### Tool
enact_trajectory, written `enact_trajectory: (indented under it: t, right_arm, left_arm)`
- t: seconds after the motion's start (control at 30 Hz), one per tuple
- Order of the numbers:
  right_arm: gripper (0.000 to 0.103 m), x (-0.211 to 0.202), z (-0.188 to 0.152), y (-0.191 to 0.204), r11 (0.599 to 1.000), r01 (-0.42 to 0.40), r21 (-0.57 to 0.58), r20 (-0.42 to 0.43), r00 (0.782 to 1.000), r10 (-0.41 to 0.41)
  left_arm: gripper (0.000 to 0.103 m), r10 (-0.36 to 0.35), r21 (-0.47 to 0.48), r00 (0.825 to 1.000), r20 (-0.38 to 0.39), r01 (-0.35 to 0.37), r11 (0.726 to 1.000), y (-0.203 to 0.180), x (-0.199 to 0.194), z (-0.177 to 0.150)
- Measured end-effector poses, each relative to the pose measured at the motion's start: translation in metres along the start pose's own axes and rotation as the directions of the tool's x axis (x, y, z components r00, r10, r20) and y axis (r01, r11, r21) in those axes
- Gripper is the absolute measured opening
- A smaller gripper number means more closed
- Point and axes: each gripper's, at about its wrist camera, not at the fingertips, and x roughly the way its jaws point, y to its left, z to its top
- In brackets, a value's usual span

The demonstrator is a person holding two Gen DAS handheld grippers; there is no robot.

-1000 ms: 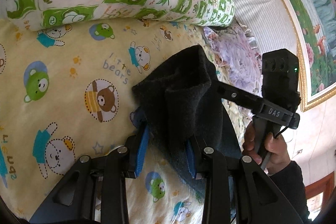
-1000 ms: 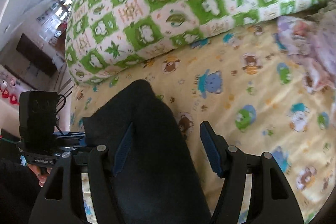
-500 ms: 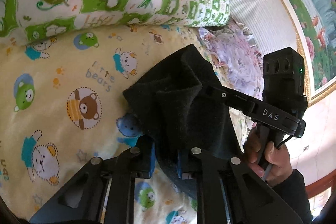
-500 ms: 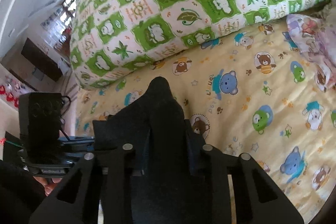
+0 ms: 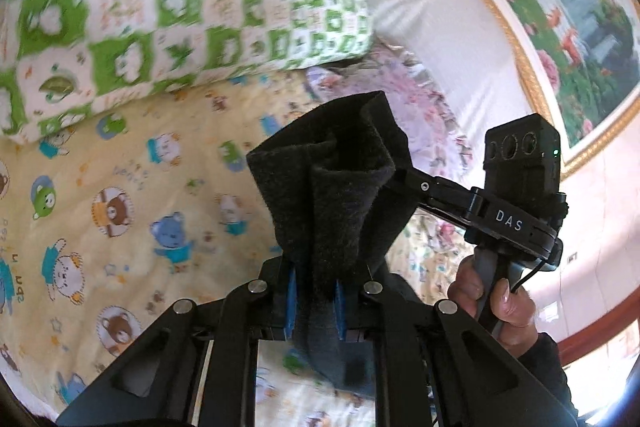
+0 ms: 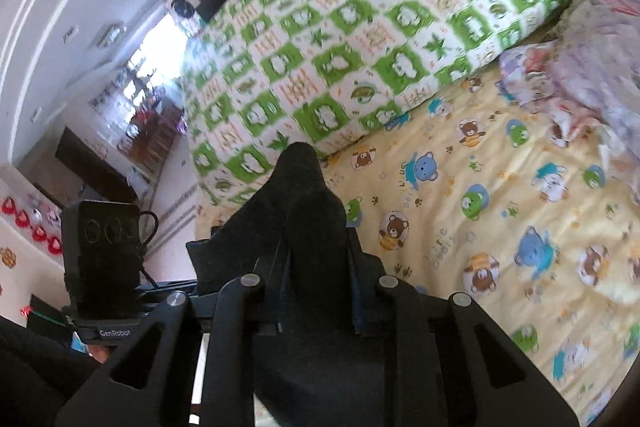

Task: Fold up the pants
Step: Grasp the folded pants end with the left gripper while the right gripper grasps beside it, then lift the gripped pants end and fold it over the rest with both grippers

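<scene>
Beyond both tongs spreads a soft yellow bed sheet [image 5: 120, 187] printed with cartoon bears, and farther off a plump green-and-white checked pillow [image 6: 360, 47]. The pants [image 5: 332, 195], dark, thick and fuzzy, bunch in upright folds. The left tongs [image 5: 314, 301] pinch one edge; the right tongs [image 6: 318, 291] are closing, pinching another.

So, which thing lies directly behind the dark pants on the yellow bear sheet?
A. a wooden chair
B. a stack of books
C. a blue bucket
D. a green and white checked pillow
D: in the right wrist view the green and white checked pillow lies on the yellow bear sheet right behind the dark pants; no chair, bucket or books show there.
</scene>
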Motion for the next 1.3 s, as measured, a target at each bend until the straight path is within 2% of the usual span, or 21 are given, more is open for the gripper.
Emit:
enact_trajectory:
  t: [0.17,0.67,1.17,1.3]
  right_arm:
    - [0.025,-0.038,-0.013,0.0,0.999,-0.023,0.029,0.071,0.997,0.021]
    - [0.025,-0.136,-0.067,-0.003,0.996,0.02,0.092,0.211,0.977,-0.039]
    - [0.025,-0.216,-0.152,-0.03,0.98,0.026,0.196,0.334,0.938,-0.092]
    - [0.025,-0.234,-0.176,-0.039,0.976,0.014,0.215,0.38,0.92,-0.097]
  left_arm:
    - [0.014,-0.043,0.051,0.999,-0.002,0.043,0.998,-0.031,-0.003,-0.004]
    - [0.014,-0.106,0.233,0.991,-0.078,0.121,0.965,-0.126,-0.001,-0.049]
    - [0.014,-0.154,0.331,0.963,-0.221,0.223,0.917,-0.199,0.032,-0.108]
    - [0.014,-0.146,0.364,0.958,-0.247,0.231,0.902,-0.215,0.04,-0.123]
